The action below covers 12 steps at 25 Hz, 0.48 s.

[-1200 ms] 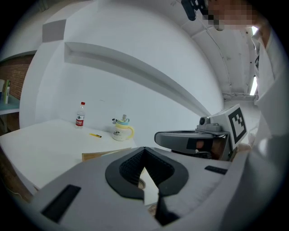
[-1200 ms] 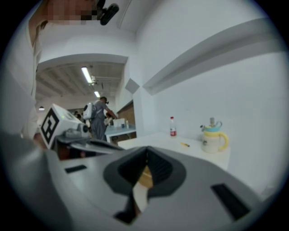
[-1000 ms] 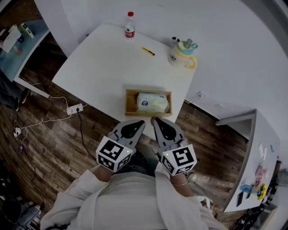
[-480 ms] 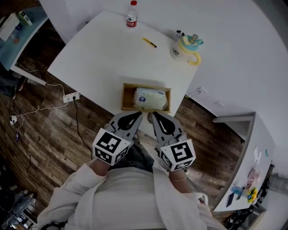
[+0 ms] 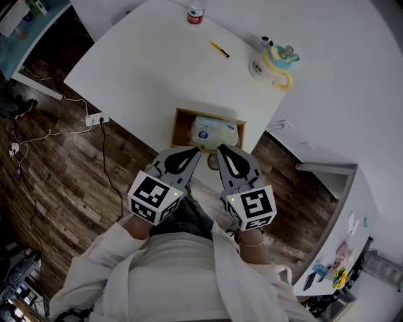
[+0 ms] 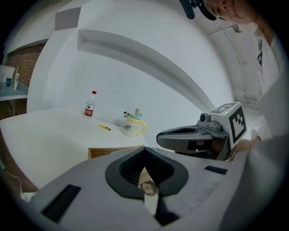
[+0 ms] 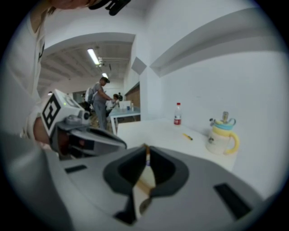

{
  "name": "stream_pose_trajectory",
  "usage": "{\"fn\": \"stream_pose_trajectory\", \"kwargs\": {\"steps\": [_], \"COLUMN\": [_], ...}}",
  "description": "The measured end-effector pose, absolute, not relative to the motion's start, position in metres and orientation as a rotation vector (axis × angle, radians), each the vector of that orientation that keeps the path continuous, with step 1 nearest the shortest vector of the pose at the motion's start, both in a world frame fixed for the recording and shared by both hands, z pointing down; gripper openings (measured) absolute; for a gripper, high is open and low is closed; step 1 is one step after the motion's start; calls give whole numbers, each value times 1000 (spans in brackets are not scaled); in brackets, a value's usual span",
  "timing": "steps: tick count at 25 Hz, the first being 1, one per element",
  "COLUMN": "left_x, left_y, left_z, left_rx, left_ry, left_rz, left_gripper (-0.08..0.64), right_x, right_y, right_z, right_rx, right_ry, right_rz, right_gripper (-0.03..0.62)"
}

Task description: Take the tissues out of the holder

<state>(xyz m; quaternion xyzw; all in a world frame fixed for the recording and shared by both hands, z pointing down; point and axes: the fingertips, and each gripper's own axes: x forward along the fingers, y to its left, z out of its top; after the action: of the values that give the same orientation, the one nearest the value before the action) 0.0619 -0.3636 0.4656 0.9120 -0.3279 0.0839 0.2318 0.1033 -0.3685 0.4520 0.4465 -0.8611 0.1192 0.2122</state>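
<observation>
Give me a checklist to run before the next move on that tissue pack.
1. The tissue pack lies in the wooden holder: ok.
2. The left claw is open for a grasp: not ok, shut and empty.
3. The right claw is open: not ok, shut and empty.
4. Both claws are over the pack: not ok, they sit at the holder's near side.
5. The mug, pen and bottle are out of the way: ok, far across the table.
6. The holder is fixed down: cannot tell.

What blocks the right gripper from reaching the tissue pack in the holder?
Probably nothing, so yes: the right gripper sits just short of the holder, whose open top leaves the tissue pack exposed.
</observation>
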Motion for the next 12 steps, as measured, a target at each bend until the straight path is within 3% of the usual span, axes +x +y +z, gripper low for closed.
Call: {"fn": "stream_pose_trajectory", "kwargs": {"steps": [12], "left_x": [61], "left_y": [-371], "left_z": [484], "left_rx": [2419], "left_ry": [-904], "left_rz": [172], "left_gripper": [15], "right_x": [100], "right_y": [-408], "right_z": [480], "right_rx": [1064], "right_ry": [-2250], "right_rz": [221], "right_gripper": [11]}}
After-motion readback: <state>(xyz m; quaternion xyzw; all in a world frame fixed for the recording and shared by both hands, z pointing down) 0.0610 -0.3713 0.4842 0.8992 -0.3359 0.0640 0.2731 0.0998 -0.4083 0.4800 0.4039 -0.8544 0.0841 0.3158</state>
